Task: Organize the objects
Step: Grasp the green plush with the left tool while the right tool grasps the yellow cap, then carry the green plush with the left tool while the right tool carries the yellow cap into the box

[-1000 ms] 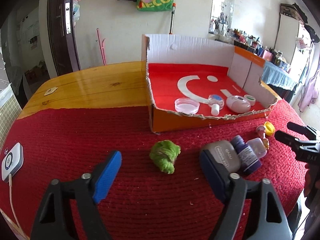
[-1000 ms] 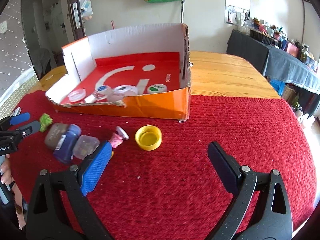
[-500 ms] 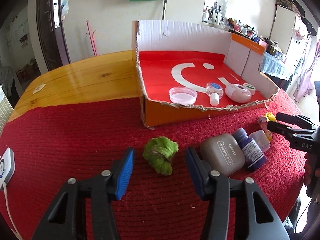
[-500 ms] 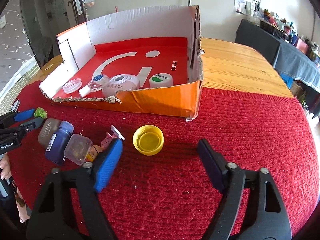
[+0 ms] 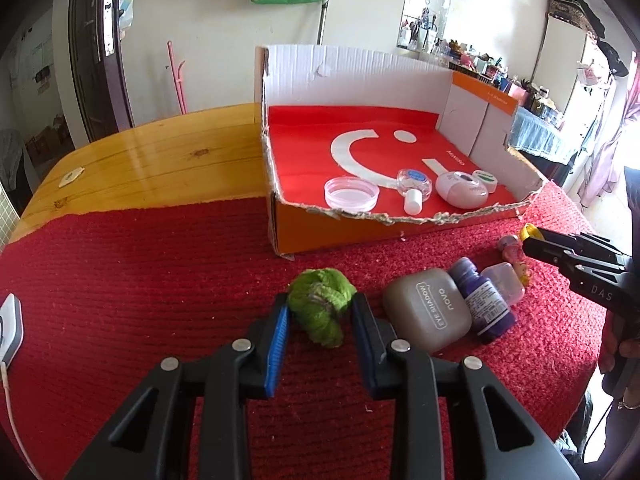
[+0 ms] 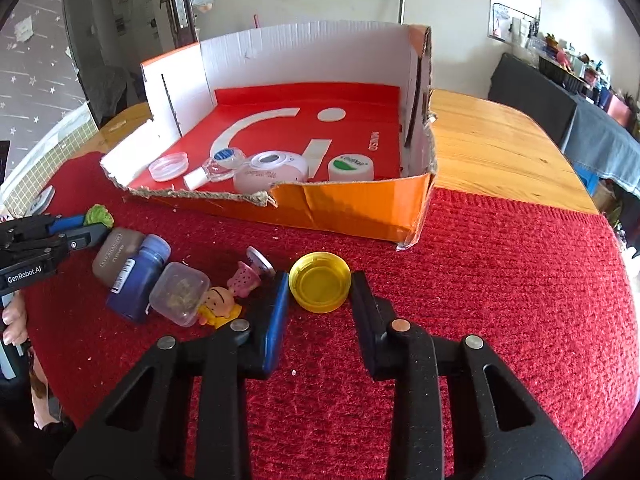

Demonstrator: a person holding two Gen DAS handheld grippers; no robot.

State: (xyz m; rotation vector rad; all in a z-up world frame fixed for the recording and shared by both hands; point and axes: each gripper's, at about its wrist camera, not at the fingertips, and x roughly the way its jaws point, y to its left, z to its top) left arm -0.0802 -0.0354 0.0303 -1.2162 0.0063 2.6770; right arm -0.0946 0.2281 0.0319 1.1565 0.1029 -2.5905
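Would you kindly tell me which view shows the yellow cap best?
The right wrist view: the yellow cap sits large and central, hollow side up. The left wrist view shows only a yellow sliver behind the other tool.

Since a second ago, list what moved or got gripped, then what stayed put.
Both grippers' jaws have just been closing. The left gripper went from wide open to pressing on the green cloth ball; the right gripper likewise closed on the yellow cap. Neither item has been lifted off the red mat. The cardboard box, its contents, and the other loose items are unchanged.
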